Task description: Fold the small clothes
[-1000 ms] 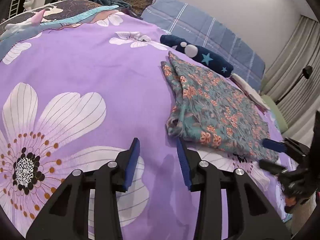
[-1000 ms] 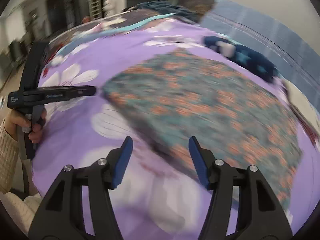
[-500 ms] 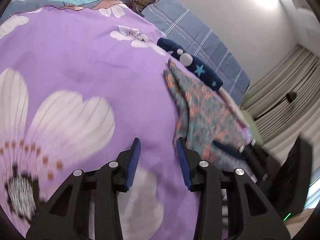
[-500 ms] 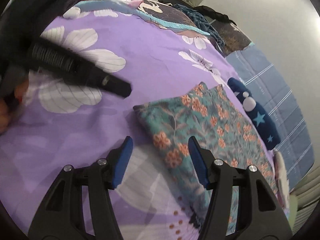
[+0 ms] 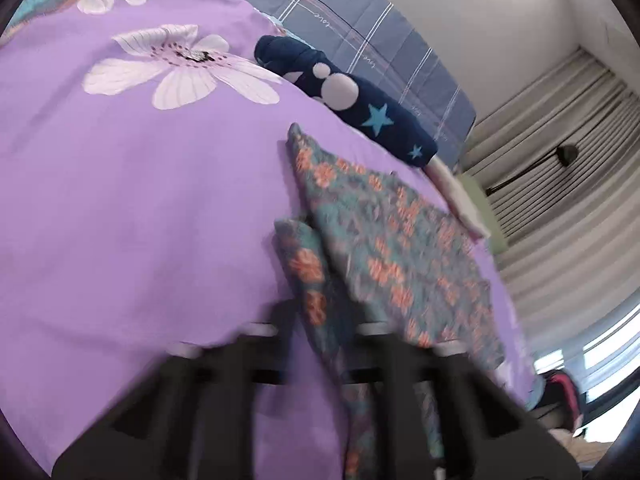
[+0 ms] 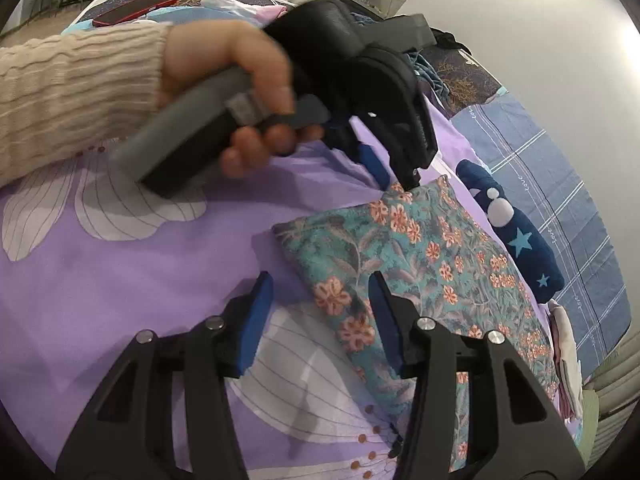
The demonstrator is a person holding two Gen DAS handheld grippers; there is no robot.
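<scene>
A teal garment with orange flowers (image 6: 432,264) lies folded flat on the purple flowered bedspread (image 6: 120,280); it also shows in the left wrist view (image 5: 400,248). My right gripper (image 6: 320,312) is open, its jaws either side of the garment's near corner, just above it. My left gripper (image 5: 324,320) is blurred and open, astride a folded edge of the garment. In the right wrist view the left gripper (image 6: 394,170) is tilted down with its tips at the garment's far corner.
A navy garment with stars and white dots (image 5: 352,108) lies beyond the floral one, in front of a blue checked pillow (image 5: 360,44). A white folded item (image 6: 564,344) lies at the bed's right edge. A red phone (image 6: 134,8) lies far back.
Both grippers have moved in onto the floral garment. The left one swung from the open bedspread to the garment's edge. The right one came closer to the near corner.
</scene>
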